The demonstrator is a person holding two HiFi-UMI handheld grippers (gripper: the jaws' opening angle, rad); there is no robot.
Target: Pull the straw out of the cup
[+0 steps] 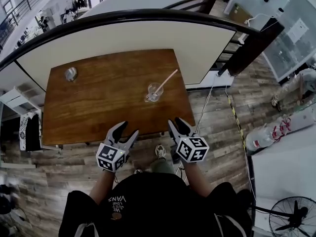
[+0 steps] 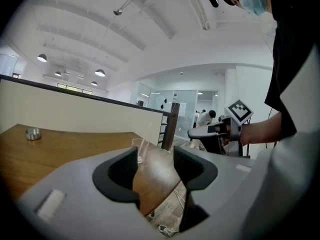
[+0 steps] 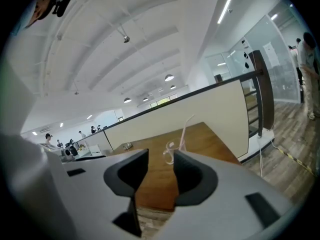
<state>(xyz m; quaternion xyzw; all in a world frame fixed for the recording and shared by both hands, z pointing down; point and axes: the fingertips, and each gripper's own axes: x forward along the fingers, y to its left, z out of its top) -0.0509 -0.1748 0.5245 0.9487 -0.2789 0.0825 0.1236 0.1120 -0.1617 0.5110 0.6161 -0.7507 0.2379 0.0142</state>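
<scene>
Head view: a wooden table (image 1: 98, 107) stands against a railing. A clear cup (image 1: 154, 93) sits near the table's right edge, and a pink straw (image 1: 166, 81) stands in it, leaning up and to the right. A small metal dish (image 1: 70, 74) lies at the far left corner, well apart from the cup. The left gripper (image 1: 128, 130) and right gripper (image 1: 177, 124) hover at the near edge, both short of the cup.

Left gripper view: the left gripper's (image 2: 156, 158) jaws are spread with nothing between them. Past them the cup (image 2: 140, 149) stands on the table (image 2: 60, 151). The right gripper (image 2: 202, 132) shows off to the right.

Right gripper view: the right gripper's (image 3: 161, 166) jaws are also spread and empty. The cup (image 3: 169, 153) and straw (image 3: 185, 131) stand beyond the tips, untouched.
</scene>
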